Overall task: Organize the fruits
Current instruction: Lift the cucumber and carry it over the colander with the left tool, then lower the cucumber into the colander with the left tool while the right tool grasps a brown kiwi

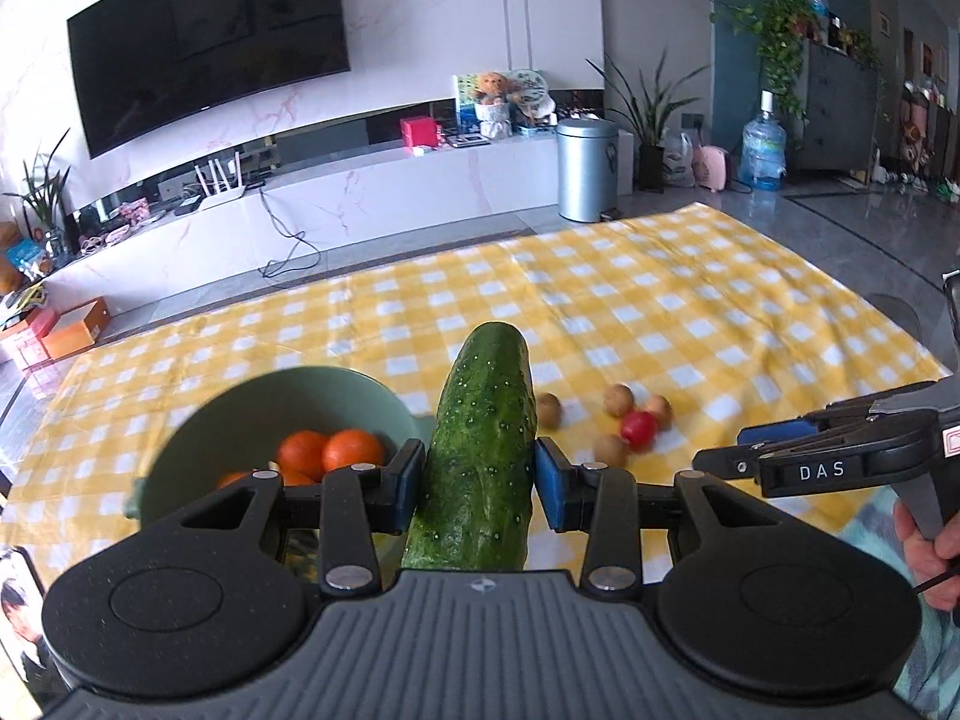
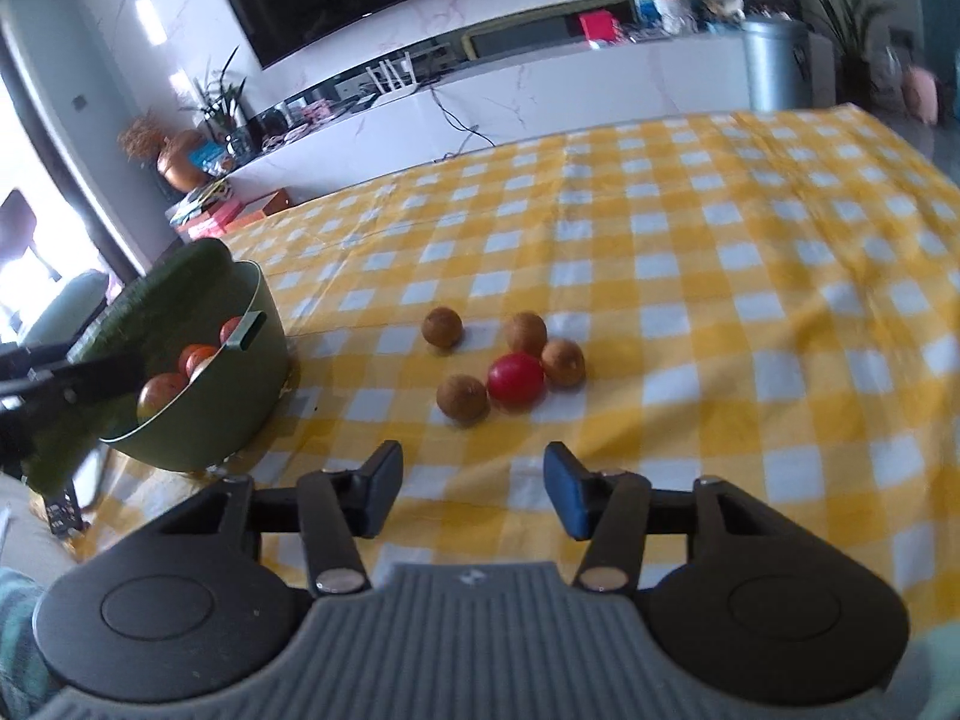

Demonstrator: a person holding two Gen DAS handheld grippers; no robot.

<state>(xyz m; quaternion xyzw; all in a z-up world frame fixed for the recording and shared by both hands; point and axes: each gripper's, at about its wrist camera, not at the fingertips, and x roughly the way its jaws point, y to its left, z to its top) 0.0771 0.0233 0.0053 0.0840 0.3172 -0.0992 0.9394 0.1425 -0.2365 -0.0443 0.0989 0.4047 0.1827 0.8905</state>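
My left gripper [image 1: 477, 477] is shut on a long green cucumber [image 1: 483, 450] and holds it above the table, just right of a green bowl [image 1: 180, 450] with several oranges [image 1: 351, 450] inside. The bowl [image 2: 240, 408] and cucumber [image 2: 150, 306] also show at the left of the right wrist view. My right gripper [image 2: 474, 489] is open and empty, a little short of a red tomato [image 2: 515, 379] ringed by several brown kiwis [image 2: 462, 399]. The tomato [image 1: 639, 427] and kiwis [image 1: 618, 399] lie right of the cucumber in the left wrist view, with the right gripper [image 1: 720, 462] at the right.
A yellow and white checked cloth [image 2: 720, 240] covers the table. Beyond its far edge are a white TV bench [image 1: 360, 192], a metal bin [image 1: 587, 171], plants and a water jug [image 1: 763, 150].
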